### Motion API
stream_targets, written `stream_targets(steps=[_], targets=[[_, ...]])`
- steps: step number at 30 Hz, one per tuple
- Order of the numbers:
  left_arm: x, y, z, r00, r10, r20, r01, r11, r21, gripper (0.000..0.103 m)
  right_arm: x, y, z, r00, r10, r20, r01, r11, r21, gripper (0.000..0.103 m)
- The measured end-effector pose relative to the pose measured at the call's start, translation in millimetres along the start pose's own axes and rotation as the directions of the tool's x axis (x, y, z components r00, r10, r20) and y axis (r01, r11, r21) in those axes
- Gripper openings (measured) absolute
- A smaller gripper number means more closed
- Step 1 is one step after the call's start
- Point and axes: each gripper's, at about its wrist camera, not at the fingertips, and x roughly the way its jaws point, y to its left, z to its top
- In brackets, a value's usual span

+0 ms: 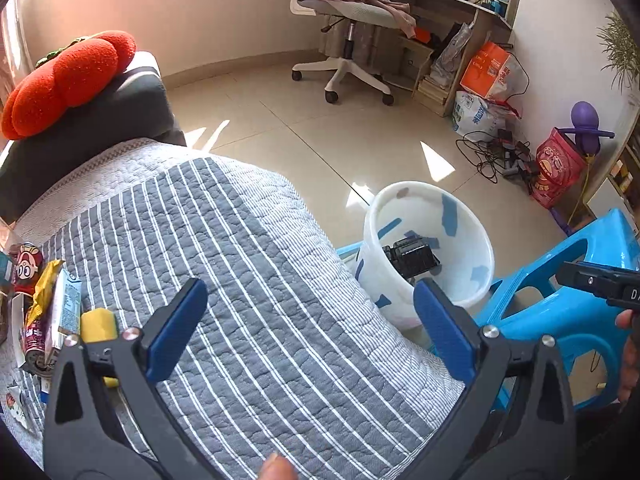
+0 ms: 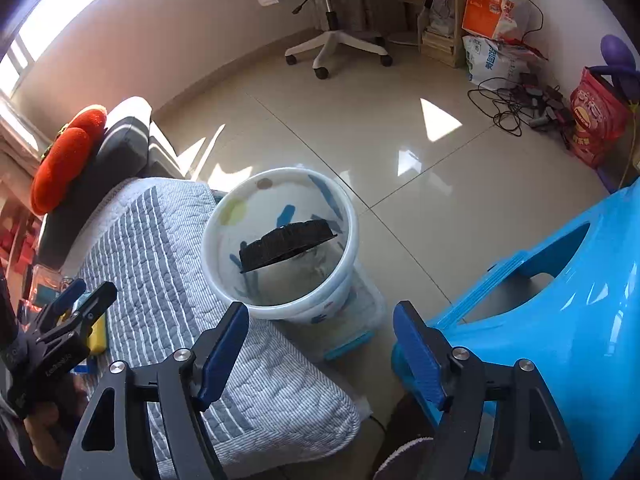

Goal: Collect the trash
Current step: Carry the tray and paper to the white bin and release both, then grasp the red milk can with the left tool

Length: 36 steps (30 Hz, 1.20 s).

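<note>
Hiding bucket (image 1: 472, 240) floor: black tray (image 2: 286, 243)

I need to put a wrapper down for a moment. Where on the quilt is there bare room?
The striped middle of the quilt is bare, from the trash pile at its left edge across to the side by the bucket. The left edge is crowded: can, wrappers, a yellow block.

Striped quilted cushion (image 1: 248, 264), wrappers (image 1: 44, 312) at its left edge; bucket (image 2: 344, 280) on floor (image 2: 400, 140)

White bucket (image 2: 276, 240) — blue splotches
</note>
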Motion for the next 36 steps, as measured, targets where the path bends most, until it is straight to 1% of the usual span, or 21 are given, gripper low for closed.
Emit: stream_targets(steps=[2,5,9,13,20,25,29,33,35,36], targets=[[-8.2,15.0,-4.3,0.999,0.032,-0.014,-0.032,0.999,-0.017,0.102,1.0,8.8,-0.1,1.0,0.0,-0.002,0.0,1.0,-0.02,0.078],[-22.2,40.1,-10.8,0.998,0.058,-0.029,-0.059,0.997,-0.059,0.102,3.4,23.5,-1.6,1.0,0.006,-0.012,-0.006,0.999,-0.049,0.078],[-41.4,77.9,-20.6,0.994,0.102,-0.041,-0.106,0.987,-0.12,0.102,8.2,46.0,-5.1,1.0,0.017,-0.023,-0.019,0.995,-0.095,0.079],[-58.6,117.7,-33.1,0.988,0.141,-0.056,-0.149,0.971,-0.187,0.102,12.9,72.4,-9.5,0.999,0.026,-0.032,-0.03,0.989,-0.144,0.079],[-78.9,178.6,-58.4,0.973,0.211,-0.096,-0.229,0.938,-0.261,0.102,24.7,120.1,-16.6,0.998,0.037,-0.053,-0.048,0.973,-0.224,0.08],[-86.8,218.4,-76.6,0.964,0.227,-0.141,-0.262,0.911,-0.319,0.102,36.3,153.8,-23.0,0.996,0.042,-0.075,-0.061,0.962,-0.267,0.08],[-88.2,243.8,-88.2,0.961,0.215,-0.171,-0.265,0.892,-0.367,0.102,46.6,175.3,-27.4,0.995,0.043,-0.092,-0.068,0.952,-0.299,0.08],[-79.3,266.1,-94.1,0.961,0.192,-0.197,-0.26,0.867,-0.426,0.102,57.9,190.8,-32.6,0.994,0.033,-0.107,-0.066,0.944,-0.322,0.08],[-71.1,275.9,-93.8,0.96,0.186,-0.208,-0.264,0.85,-0.457,0.102,63.4,196.2,-34.4,0.993,0.027,-0.113,-0.063,0.942,-0.33,0.08],[-66.6,279.5,-92.1,0.961,0.183,-0.209,-0.263,0.842,-0.471,0.098,66.2,199.5,-35.1,0.993,0.024,-0.116,-0.062,0.941,-0.333,0.08]])
